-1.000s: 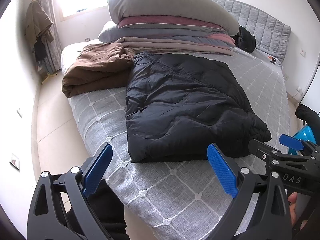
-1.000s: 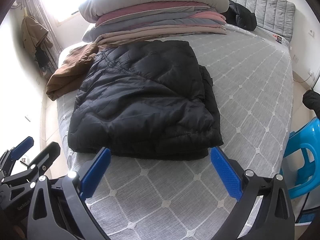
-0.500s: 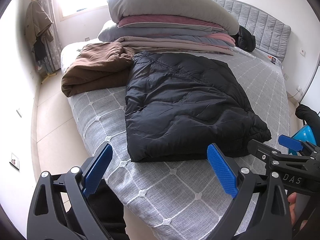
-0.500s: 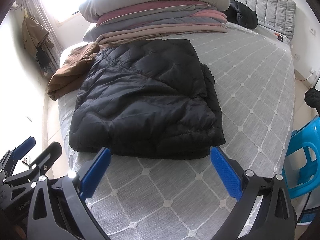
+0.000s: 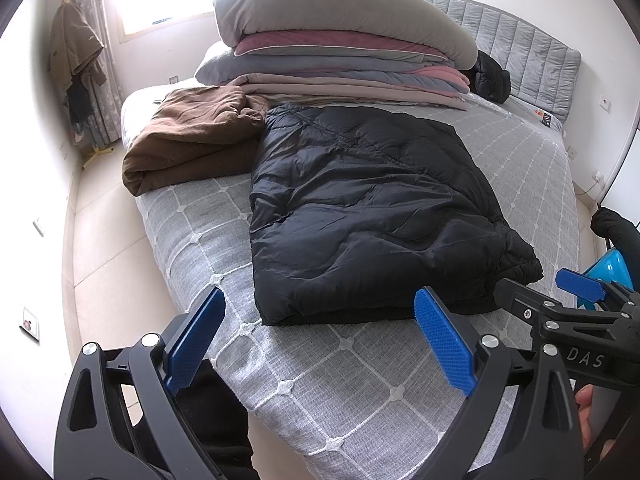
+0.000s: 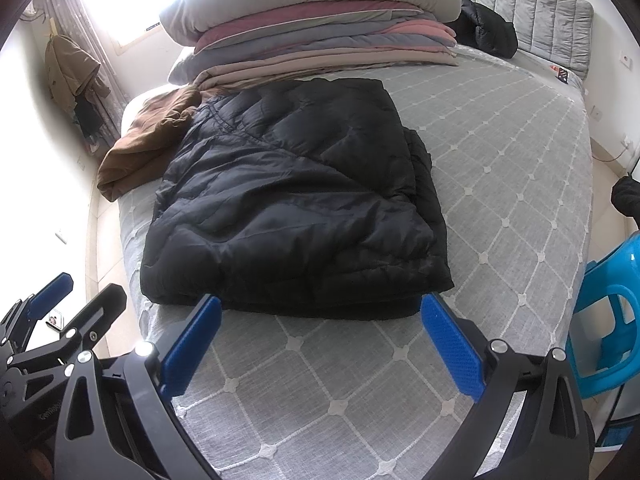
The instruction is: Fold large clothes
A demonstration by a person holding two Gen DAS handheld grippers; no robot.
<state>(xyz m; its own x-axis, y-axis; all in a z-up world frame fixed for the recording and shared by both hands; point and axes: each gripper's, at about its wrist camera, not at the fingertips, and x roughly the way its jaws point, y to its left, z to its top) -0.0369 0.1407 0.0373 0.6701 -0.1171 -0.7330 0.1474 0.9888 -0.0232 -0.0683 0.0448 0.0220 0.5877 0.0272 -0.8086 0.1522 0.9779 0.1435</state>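
The black puffer jacket (image 5: 368, 216) lies folded on the grey quilted bed (image 5: 320, 380), its far edge touching a brown garment (image 5: 192, 140) and a stack of bedding (image 5: 340, 56). My left gripper (image 5: 320, 344) and right gripper (image 6: 320, 344) hover near its front edge, both spread apart, holding nothing.

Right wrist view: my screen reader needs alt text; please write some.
A folded black puffer jacket lies on a grey quilted bed, just beyond the open, empty blue-padded right gripper. Behind it sits a stack of folded bedding.
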